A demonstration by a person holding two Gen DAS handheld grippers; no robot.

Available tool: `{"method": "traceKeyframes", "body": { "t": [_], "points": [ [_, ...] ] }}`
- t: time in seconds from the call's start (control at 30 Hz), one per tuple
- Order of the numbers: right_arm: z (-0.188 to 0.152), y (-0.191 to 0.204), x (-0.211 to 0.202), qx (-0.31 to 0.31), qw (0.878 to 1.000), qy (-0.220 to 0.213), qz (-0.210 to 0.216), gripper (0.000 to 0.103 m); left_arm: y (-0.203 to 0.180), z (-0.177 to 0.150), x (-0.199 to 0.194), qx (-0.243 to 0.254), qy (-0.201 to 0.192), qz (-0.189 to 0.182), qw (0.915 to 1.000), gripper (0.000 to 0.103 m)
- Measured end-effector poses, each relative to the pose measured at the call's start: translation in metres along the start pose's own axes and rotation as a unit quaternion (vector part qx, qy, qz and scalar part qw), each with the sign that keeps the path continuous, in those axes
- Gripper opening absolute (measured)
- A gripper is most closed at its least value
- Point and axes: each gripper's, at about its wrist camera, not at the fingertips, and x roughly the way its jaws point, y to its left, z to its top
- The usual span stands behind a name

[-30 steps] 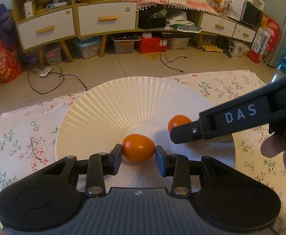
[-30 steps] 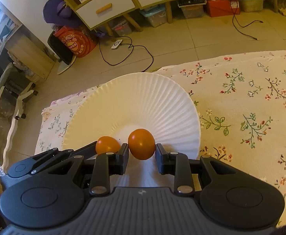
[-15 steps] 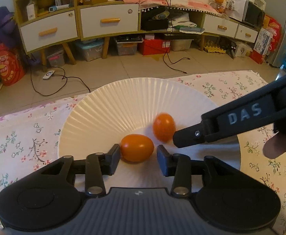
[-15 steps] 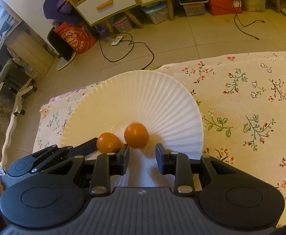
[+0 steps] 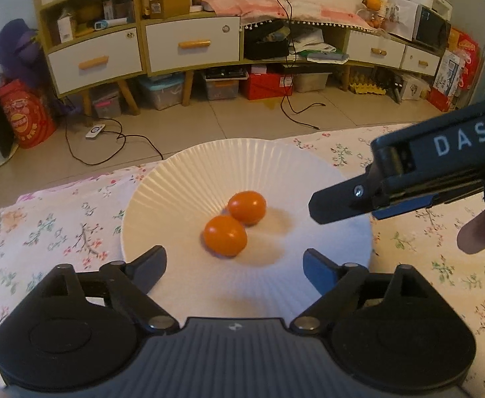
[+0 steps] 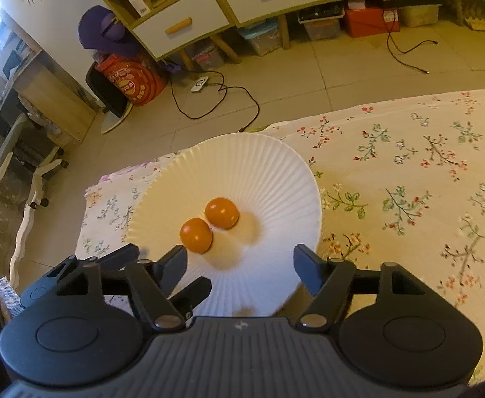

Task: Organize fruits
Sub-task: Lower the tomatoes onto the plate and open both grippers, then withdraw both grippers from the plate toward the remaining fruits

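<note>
Resting on white fluted plate (image 5: 182, 179): two orange fruits, nearer fruit (image 5: 225, 235) touching farther fruit (image 5: 247, 207), both lying loose near plate centre. Plate sitting on floral tablecloth (image 5: 63, 229).

Hovering over plate's near edge: left gripper (image 5: 234, 267), jaws opening, spreading wide apart, gripping nothing; nearer fruit lying just beyond the fingertips.

Reaching in from the right in the left wrist view, seen side-on: right gripper (image 6: 240, 265), jaws opening, standing apart, clasping nothing; both fruits lying ahead of the fingertips, toward the left one.

Standing in background: shelving with white drawers (image 5: 192, 44).
</note>
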Motion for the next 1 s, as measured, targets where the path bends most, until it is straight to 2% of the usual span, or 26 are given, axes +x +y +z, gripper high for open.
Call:
{"method": "traceKeyframes", "body": {
  "t": [0.17, 0.53, 1.0],
  "points": [
    [-0.009, 0.006, -0.015, -0.012, 1.000, -0.011, -0.012, 0.079, -0.005, -0.008, -0.015, 0.000, -0.001, 0.003, 1.0000, 0.079],
    [-0.033, 0.019, -0.043, -0.045, 0.998, -0.041, -0.031, 0.097, -0.012, -0.028, -0.049, -0.006, 0.012, 0.014, 0.9998, 0.084],
    [-0.074, 0.030, -0.060, -0.093, 0.991, -0.066, -0.073, 0.102, -0.009, -0.063, -0.082, -0.026, 0.028, 0.014, 0.9992, 0.084]
  ]
}}
